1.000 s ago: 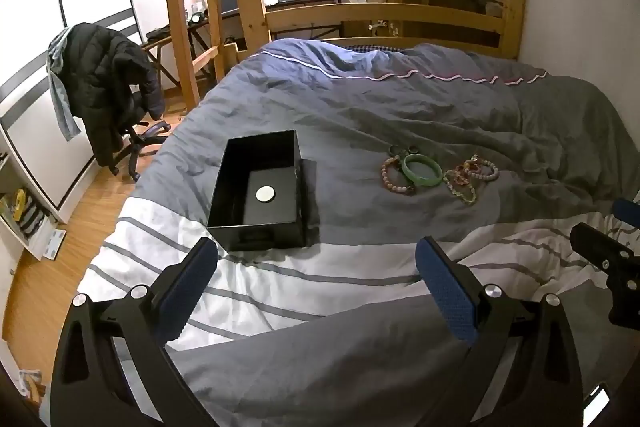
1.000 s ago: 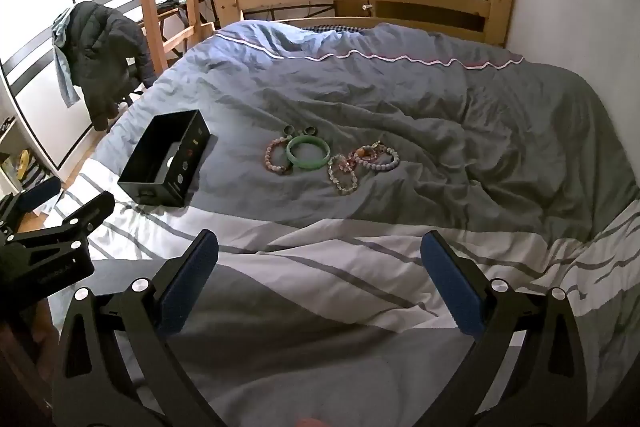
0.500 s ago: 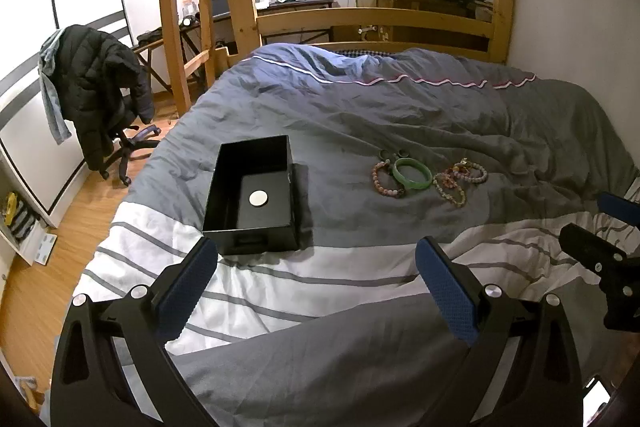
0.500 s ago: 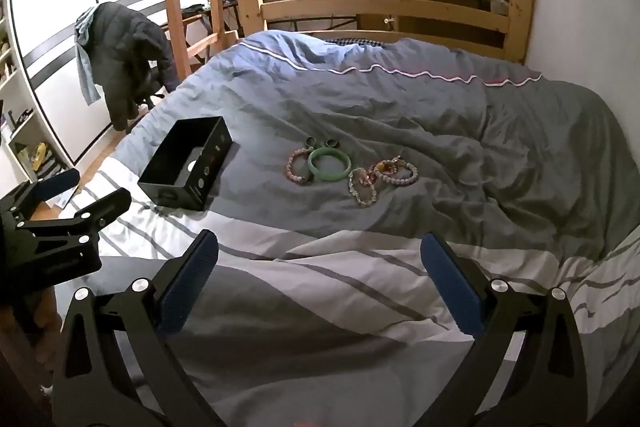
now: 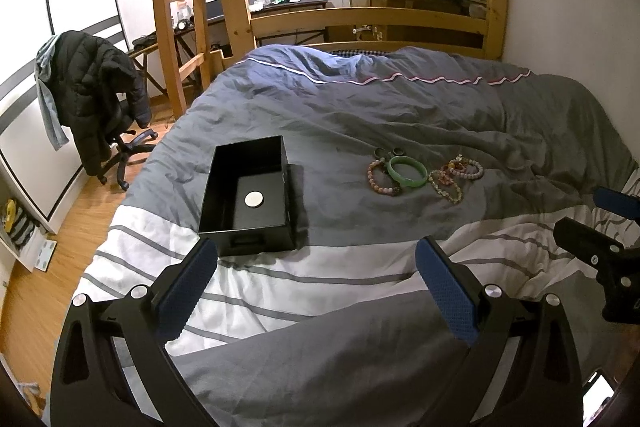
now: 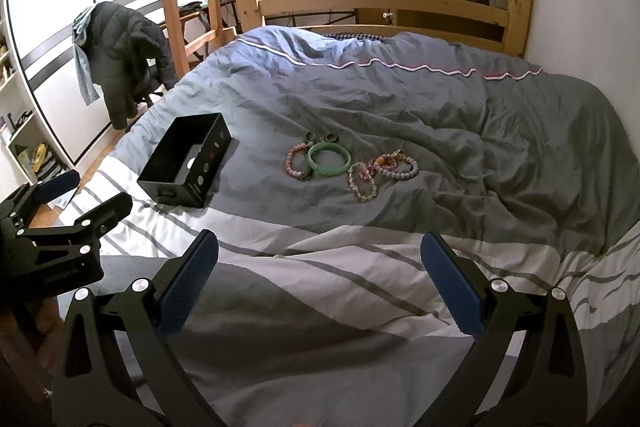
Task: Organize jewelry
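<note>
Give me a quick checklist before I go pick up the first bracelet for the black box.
1. Left gripper open, holding nothing: ok.
2. Right gripper open, holding nothing: ok.
3. Black box open-topped, upright on the duvet: ok.
4. Room in the box: ok, only a white disc shows inside.
5. Green bangle free to lift: cannot tell, the pink bead bracelet lies against it.
6. Jaws near the jewelry: not ok, both are well short of it.

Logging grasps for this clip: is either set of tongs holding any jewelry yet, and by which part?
Nothing is held. The left tongs and right tongs are both open and empty; the green bangle and beaded bracelets lie on the bed.
</note>
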Motion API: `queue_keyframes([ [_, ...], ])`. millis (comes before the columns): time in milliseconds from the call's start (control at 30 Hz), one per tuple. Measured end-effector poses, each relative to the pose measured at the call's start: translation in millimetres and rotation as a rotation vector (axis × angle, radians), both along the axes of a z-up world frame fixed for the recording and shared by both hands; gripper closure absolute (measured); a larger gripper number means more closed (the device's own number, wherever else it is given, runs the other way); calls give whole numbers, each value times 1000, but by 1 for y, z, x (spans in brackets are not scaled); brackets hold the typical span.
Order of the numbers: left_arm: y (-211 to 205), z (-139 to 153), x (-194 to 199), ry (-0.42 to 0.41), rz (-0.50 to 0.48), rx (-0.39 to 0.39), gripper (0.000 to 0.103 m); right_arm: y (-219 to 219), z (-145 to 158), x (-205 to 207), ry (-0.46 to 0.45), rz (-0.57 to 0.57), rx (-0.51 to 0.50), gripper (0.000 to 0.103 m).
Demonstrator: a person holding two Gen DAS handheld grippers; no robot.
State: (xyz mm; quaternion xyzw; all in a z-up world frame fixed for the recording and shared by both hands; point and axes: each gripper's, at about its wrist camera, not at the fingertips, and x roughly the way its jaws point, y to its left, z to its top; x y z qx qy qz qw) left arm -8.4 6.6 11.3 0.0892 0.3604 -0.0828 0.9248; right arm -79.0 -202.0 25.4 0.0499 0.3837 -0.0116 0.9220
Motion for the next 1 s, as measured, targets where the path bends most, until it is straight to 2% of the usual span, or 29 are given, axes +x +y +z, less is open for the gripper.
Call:
queue_keyframes([
  [267,3,0,1,4,9,-18,5,0,1,-1,-9,1,-1,3],
  [1000,3,-2,2,5,13,-3,5,4,5,-4,-12,7,2,3],
])
